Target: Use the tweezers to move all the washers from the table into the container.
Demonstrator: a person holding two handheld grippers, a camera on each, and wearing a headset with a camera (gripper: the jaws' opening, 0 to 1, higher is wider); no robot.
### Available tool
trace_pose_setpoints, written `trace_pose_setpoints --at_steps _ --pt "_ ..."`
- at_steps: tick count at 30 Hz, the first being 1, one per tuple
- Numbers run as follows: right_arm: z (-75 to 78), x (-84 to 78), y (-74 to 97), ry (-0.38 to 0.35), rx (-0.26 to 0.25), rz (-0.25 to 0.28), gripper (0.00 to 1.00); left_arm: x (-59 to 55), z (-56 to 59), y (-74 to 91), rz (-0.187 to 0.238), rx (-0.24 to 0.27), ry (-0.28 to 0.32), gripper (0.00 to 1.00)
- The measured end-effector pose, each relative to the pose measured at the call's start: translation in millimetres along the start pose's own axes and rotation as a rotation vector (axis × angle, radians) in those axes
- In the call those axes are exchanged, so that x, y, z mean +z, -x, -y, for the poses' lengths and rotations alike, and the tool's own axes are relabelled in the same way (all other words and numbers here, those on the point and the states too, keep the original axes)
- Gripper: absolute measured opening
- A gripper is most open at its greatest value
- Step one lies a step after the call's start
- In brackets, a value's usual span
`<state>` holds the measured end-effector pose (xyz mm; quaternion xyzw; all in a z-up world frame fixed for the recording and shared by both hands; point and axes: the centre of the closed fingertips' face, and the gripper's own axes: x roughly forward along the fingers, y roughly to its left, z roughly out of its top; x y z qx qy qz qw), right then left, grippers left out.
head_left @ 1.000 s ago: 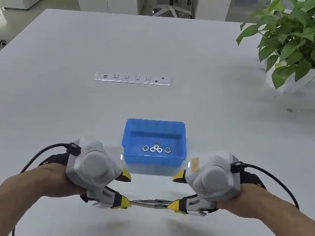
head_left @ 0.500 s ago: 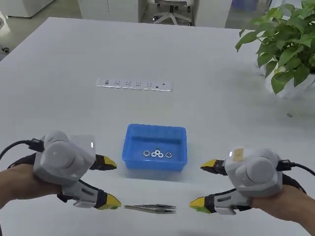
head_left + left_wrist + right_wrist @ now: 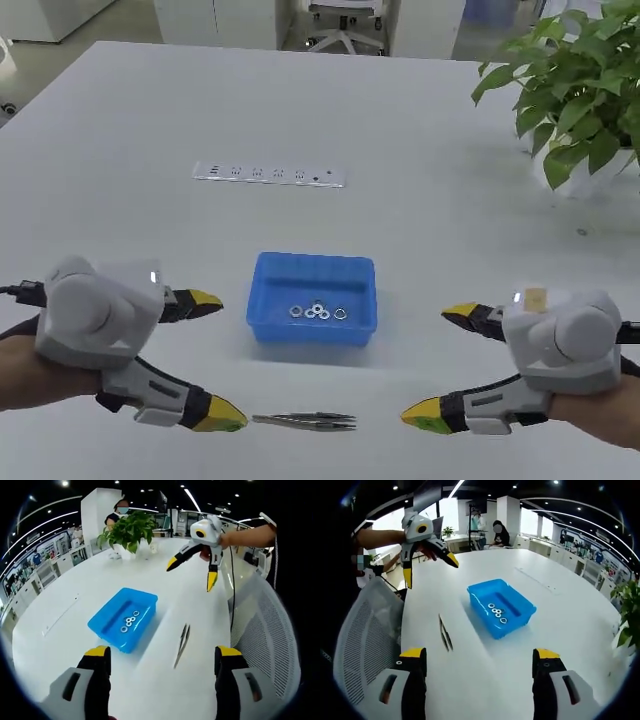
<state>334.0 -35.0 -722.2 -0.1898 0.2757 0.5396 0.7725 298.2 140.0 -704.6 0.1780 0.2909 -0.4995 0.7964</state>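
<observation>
While the left gripper [image 3: 215, 357] and right gripper [image 3: 435, 365] hang wide open and empty either side of the tweezers [image 3: 305, 421] lying on the table [image 3: 420, 200], the washers [image 3: 318, 312] sit clustered inside the blue container [image 3: 310, 334]; the job looks done, so any retreat should avoid nudging either.

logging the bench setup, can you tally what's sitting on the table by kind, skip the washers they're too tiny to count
blue container: 1
tweezers: 1
power strip: 1
potted plant: 1
total: 4
</observation>
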Motion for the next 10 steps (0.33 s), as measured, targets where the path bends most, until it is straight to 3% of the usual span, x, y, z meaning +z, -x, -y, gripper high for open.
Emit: trace_pose_setpoints --at_steps 2,6,10 --pt "0.6 1.1 2.0 0.001 -0.001 0.007 0.92 1.3 -0.2 1.5 0.007 0.010 -0.002 0.99" --pt "2.0 2.2 5.2 0.000 -0.012 0.022 1.00 3.9 2.0 6.5 0.025 0.012 -0.001 0.99" --pt "1.4 3.7 9.6 0.009 -0.011 0.042 1.00 0.0 1.1 8.9 0.014 0.021 -0.005 0.99"
